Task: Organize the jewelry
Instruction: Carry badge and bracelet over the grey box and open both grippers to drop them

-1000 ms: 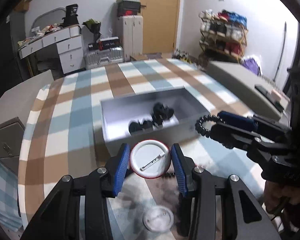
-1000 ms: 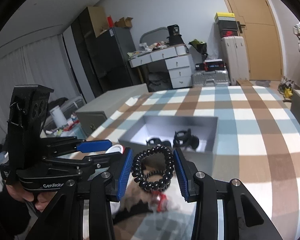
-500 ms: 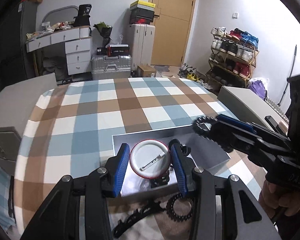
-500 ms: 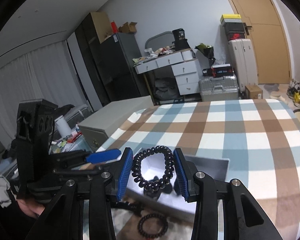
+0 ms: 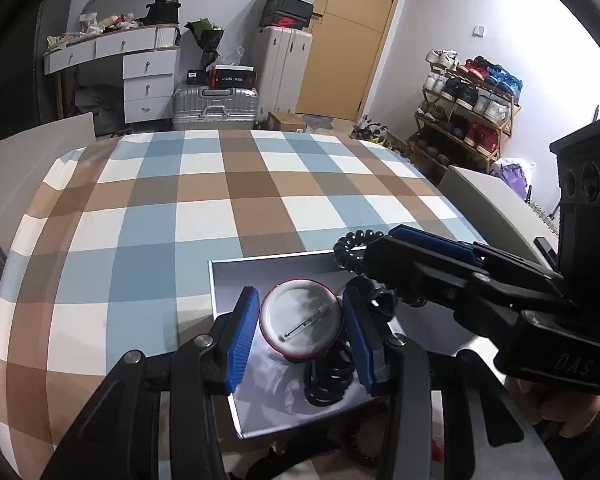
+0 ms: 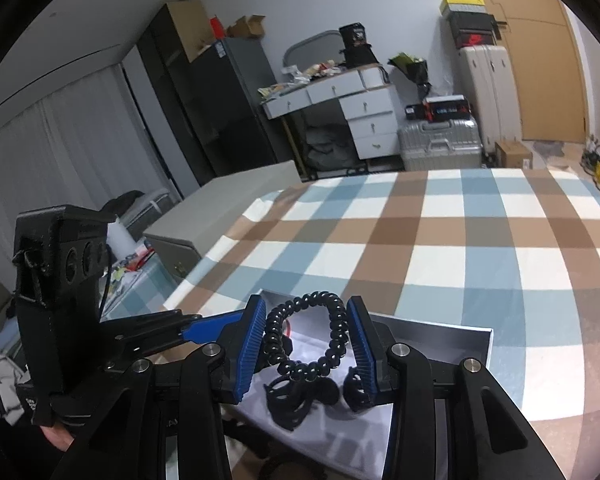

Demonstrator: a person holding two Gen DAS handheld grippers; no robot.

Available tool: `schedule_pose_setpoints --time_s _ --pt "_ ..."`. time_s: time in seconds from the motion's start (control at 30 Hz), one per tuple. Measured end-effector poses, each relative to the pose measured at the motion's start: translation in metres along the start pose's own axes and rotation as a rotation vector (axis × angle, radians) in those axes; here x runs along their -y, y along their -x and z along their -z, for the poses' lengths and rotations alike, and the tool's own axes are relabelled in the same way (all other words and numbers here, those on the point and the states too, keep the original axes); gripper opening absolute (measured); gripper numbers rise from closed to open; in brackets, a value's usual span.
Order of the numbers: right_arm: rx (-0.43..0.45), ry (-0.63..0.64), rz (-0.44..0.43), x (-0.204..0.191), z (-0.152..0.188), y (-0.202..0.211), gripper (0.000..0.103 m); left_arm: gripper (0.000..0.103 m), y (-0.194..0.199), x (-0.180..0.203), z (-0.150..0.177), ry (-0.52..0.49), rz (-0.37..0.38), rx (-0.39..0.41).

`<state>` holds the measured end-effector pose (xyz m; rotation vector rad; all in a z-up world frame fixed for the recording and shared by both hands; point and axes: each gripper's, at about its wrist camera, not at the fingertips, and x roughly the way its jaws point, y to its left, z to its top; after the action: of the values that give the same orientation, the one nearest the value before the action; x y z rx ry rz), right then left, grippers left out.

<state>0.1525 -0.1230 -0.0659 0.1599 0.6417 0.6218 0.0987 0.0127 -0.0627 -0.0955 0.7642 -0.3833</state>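
Observation:
My left gripper (image 5: pixel 300 322) is shut on a round white pin badge (image 5: pixel 302 320) with a red rim, its back and pin facing me, held over the grey box (image 5: pixel 220 280). My right gripper (image 6: pixel 307 338) is shut on a black spiral hair tie (image 6: pixel 306 332), also above the grey box (image 6: pixel 460 340). The right gripper (image 5: pixel 374 256) with the hair tie (image 5: pixel 346 250) shows in the left wrist view at the box's far right corner. Inside the box lie black hair ties and clips (image 6: pixel 296 396) (image 5: pixel 332 372).
The box stands on a blue, brown and white checked tablecloth (image 5: pixel 180 208). More black jewelry lies on the cloth just in front of the box (image 5: pixel 360 452). A hand (image 5: pixel 540 404) grips the right tool. Drawers, suitcases and a shoe rack stand beyond the table.
Both grippers have moved forward from in front of the box to above it, each still holding its item. The box now lies directly under the fingers.

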Motion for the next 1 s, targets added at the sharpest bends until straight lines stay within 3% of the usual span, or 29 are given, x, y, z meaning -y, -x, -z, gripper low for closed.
schedule_pose_setpoints --time_s 0.23,0.37,0.43,0.53,1.0 --pt "-0.016 -0.015 0.011 0.005 0.002 -0.005 0.044 0.037 -0.004 0.001 -0.001 -0.003 0.028 -0.017" --pt "-0.002 -0.031 -0.002 0.006 0.003 0.0 0.052 0.038 -0.002 0.0 -0.001 0.013 0.035 -0.017" --pt "0.027 -0.05 -0.002 0.01 0.003 0.006 0.06 0.049 0.0 0.001 -0.001 0.011 0.049 -0.023" --pt "0.044 -0.065 -0.01 0.012 0.003 0.013 0.061 0.062 0.005 0.006 -0.001 -0.006 0.053 -0.009" --pt "0.105 -0.099 0.04 0.013 0.014 0.054 0.072 0.065 0.028 0.017 0.007 -0.01 -0.014 0.02"
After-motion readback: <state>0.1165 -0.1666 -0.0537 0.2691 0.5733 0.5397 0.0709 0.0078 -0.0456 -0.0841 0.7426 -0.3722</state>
